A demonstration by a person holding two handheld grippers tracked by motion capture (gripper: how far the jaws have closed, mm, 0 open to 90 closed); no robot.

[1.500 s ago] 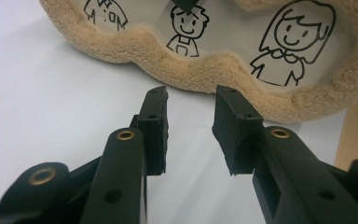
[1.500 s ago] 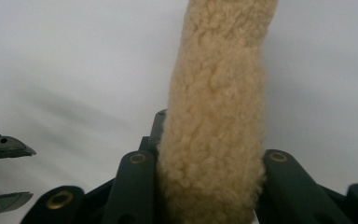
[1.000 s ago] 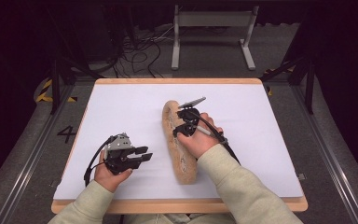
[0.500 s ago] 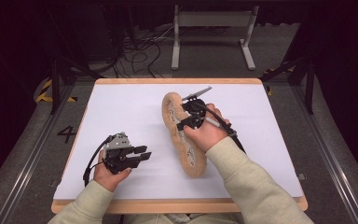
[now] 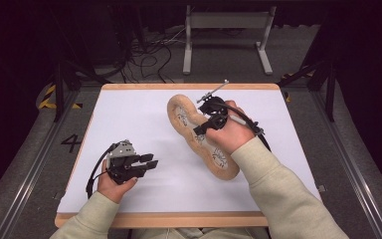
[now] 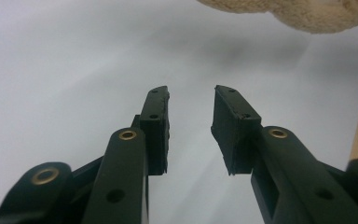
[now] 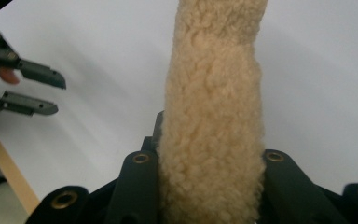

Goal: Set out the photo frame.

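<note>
Fleece insole [image 5: 201,134]: long, tan and woolly, lying slantwise across the middle of the white mat, one rounded end toward the far edge, the other toward the near right; dark line drawings show on its upper face in the high view.
Insole in the right gripper view: the fuzzy strip [image 7: 213,116] runs straight up between the two black jaws, and they press against it on both sides.
Insole in the left gripper view: just a woolly edge [image 6: 303,14] at the top, well apart from those jaws.
Table [image 5: 179,219]: wooden board with a pale rim, topped by the white mat [image 5: 129,124] that covers nearly all of it.
Right arm: beige sleeve [image 5: 283,199] comes in from the bottom right, hand wrapped round the tool, reaching over the near half of the insole.
Right gripper [image 5: 210,117]: sits on the insole's middle stretch, clamped on the fleece, jaws held partway apart by its thickness.
Left arm: beige sleeve [image 5: 87,219] at the bottom left, hand low on the mat.
Left gripper [image 5: 149,162]: near the mat's near-left corner, pointing right toward the insole, clearly apart from it.
Left gripper's jaws: a narrow gap with bare white mat between the pads [image 6: 156,123], gripping nothing.
</note>
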